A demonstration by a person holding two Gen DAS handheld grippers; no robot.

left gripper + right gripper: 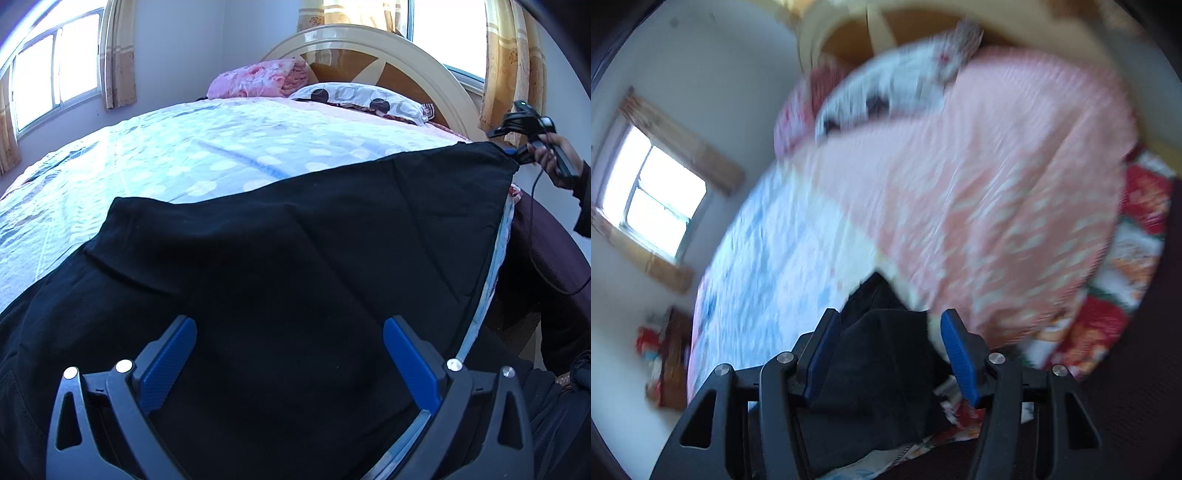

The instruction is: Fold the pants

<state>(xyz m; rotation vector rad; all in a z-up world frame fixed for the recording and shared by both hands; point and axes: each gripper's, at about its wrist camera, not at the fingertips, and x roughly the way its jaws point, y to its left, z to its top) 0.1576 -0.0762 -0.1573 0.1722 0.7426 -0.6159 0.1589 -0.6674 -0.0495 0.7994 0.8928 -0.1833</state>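
Black pants (295,258) lie spread across the near edge of the bed, under and ahead of my left gripper (290,332), whose blue pads stand wide apart over the cloth, holding nothing. My right gripper (517,147) shows at the pants' far right corner in the left wrist view. In the blurred right wrist view, my right gripper (888,325) is open, with a black corner of the pants (879,362) lying between its pads (956,350), not pinched.
The bed has a pale blue dotted sheet (184,155) and a pink quilt (979,192). A patterned pillow (358,98), a folded pink blanket (255,79) and a curved headboard (406,59) are at the far end. A cable (535,221) hangs by the right edge.
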